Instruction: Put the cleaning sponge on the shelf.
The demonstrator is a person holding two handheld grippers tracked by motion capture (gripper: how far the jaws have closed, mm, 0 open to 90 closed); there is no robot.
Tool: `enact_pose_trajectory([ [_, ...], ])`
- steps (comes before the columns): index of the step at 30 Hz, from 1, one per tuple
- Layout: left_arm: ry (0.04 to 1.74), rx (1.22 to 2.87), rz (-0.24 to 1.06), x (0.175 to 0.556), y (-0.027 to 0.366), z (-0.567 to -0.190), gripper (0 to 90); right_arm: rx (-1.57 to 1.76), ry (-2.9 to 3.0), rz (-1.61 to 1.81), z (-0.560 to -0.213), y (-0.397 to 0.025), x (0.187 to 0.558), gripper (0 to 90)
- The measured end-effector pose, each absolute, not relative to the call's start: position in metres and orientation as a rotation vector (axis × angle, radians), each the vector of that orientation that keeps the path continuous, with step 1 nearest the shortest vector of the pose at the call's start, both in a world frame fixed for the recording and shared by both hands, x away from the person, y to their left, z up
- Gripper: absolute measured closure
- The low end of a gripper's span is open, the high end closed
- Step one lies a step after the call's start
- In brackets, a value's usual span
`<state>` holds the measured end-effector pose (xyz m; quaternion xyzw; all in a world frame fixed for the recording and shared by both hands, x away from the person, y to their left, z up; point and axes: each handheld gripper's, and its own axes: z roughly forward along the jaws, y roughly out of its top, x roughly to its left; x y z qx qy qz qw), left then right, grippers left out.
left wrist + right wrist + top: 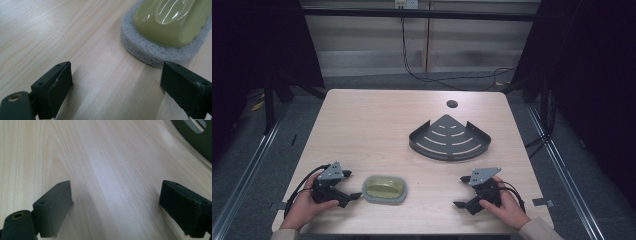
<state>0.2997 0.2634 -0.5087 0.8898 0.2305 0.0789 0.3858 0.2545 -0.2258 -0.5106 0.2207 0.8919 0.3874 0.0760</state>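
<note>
Near the tabletop's front edge we rest the left gripper (349, 192), jaws spread wide and empty, just beside the scrubbing pad (384, 189), likely lined up to take it. Our right gripper (464, 192) waits equally agape toward the front right corner, bare wood before the corner rack (450, 138).

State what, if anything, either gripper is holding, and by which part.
Nothing is held. The left gripper is open beside the scrubber; the right gripper is open over bare table.
</note>
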Motion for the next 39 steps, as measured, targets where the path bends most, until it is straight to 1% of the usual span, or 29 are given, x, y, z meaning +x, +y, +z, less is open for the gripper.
enact_pose_trajectory([
  [3, 0.601, 2.295, 0.194, 0.301, 0.262, -0.506, 10.3, 0.662, 2.674, 1.163, -0.511, -0.226, 0.255, 10.5],
  [4, 0.606, 2.316, 0.201, 0.301, 0.262, -0.503, 12.0, 0.661, 2.674, 1.163, -0.511, -0.226, 0.255, 10.5],
  [6, 0.615, 2.362, 0.169, 0.302, 0.260, -0.498, 15.8, 0.661, 2.674, 1.161, -0.511, -0.226, 0.255, 10.5],
  [8, 0.618, 2.407, 0.153, 0.302, 0.258, -0.495, 16.2, 0.660, 2.675, 1.163, -0.511, -0.226, 0.255, 10.5],
  [11, 0.640, 2.464, 0.115, 0.303, 0.255, -0.488, 19.6, 0.660, 2.674, 1.163, -0.511, -0.226, 0.255, 10.5],
  [16, 0.654, 2.479, 0.116, 0.302, 0.252, -0.483, 20.8, 0.661, 2.674, 1.162, -0.511, -0.226, 0.255, 10.5],
  [33, 0.533, 2.630, 0.070, 0.302, 0.230, -0.458, 26.8, 0.661, 2.674, 1.163, -0.511, -0.226, 0.255, 10.5],
  [39, 0.535, 2.603, 0.106, 0.301, 0.232, -0.464, 26.6, 0.693, 2.666, 1.143, -0.510, -0.224, 0.253, 10.5],
])
